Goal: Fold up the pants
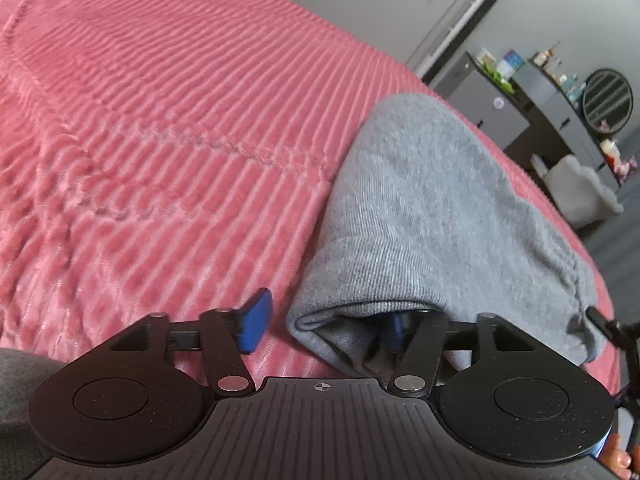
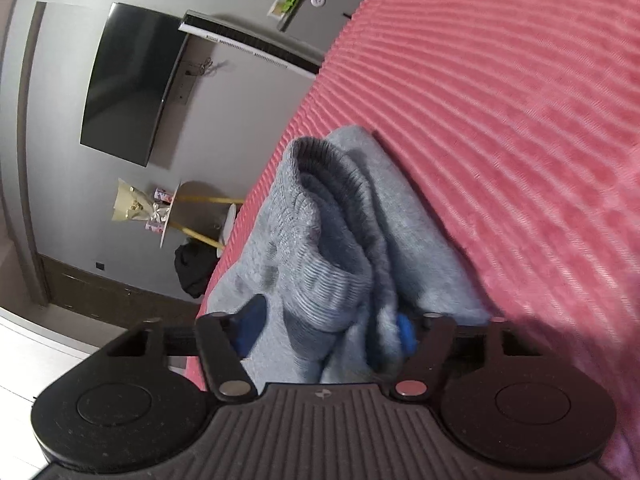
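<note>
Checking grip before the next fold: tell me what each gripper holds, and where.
Neither is clamped. The left gripper has one finger inside the folded edge of the grey pants; the right gripper straddles their ribbed waistband, fingers apart.

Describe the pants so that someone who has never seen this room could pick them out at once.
Start at the big pink ribbed bedspread that covers the bed. Near its edge lies one bundle of cloth, the grey pants, with a ribbed cuff showing in the right wrist view. Nothing else on the pink cover is grey knit fabric.
</note>
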Action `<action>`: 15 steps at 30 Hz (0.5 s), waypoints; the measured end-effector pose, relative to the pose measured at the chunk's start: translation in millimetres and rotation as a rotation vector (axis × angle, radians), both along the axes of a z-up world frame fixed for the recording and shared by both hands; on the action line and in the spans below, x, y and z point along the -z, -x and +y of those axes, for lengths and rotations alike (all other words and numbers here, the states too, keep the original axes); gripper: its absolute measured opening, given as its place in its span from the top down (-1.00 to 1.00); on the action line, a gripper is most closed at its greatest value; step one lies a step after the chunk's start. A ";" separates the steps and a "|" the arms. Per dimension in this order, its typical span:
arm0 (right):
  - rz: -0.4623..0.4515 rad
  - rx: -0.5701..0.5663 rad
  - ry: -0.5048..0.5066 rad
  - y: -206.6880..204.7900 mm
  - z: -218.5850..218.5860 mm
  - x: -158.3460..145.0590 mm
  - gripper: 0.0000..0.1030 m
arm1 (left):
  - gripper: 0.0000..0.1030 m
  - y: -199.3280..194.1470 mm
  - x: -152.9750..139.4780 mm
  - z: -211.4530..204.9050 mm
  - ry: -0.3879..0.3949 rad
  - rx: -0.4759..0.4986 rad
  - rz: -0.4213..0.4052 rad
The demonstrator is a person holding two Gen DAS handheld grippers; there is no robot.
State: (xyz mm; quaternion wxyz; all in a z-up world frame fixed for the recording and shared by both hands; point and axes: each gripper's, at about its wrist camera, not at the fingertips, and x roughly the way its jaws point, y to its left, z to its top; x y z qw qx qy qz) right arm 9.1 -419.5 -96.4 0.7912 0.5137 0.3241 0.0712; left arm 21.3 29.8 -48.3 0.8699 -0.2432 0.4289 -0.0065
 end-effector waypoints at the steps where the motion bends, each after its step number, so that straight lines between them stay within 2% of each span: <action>1: -0.001 -0.003 0.019 -1.2 3.2 -1.3 -0.30 | -0.25 -1.0 0.6 -2.7 -0.020 0.001 -0.002; 2: -0.009 -0.003 0.056 -0.3 7.2 -5.2 -0.13 | -0.20 -1.2 0.0 -5.9 -0.042 0.005 -0.008; 3: -0.016 0.001 0.099 2.2 10.4 -10.2 0.18 | -0.14 -0.4 -1.3 -10.2 -0.070 0.019 -0.024; 4: -0.042 -0.004 0.121 5.7 12.2 -15.3 0.19 | 0.09 1.7 -3.6 -14.6 -0.100 0.035 -0.050; 5: -0.058 -0.002 0.120 9.9 12.5 -19.7 0.19 | 0.21 4.6 -6.7 -18.3 -0.131 0.050 -0.080; 7: -0.113 0.010 0.133 21.3 11.3 -30.6 0.20 | 0.43 15.4 -15.3 -25.3 -0.207 0.042 -0.165; 8: -0.143 0.023 0.151 28.2 10.6 -37.2 0.20 | 0.47 20.2 -19.3 -27.2 -0.231 0.040 -0.198; 9: -0.167 0.034 0.166 33.4 9.4 -42.8 0.20 | 0.47 25.4 -23.2 -29.0 -0.251 0.039 -0.232; 10: -0.184 0.039 0.192 37.9 8.4 -47.7 0.20 | 0.39 29.3 -25.9 -31.2 -0.271 0.043 -0.256; 12: -0.170 0.040 0.236 40.2 6.9 -50.4 0.19 | 0.14 31.1 -27.2 -35.1 -0.292 0.057 -0.259; 13: -0.135 0.032 0.243 37.3 6.6 -47.3 0.18 | -0.03 28.7 -25.5 -36.6 -0.285 0.083 -0.242; 15: -0.013 0.022 0.257 27.1 5.6 -33.7 0.17 | -0.19 21.2 -21.5 -39.4 -0.250 0.146 -0.188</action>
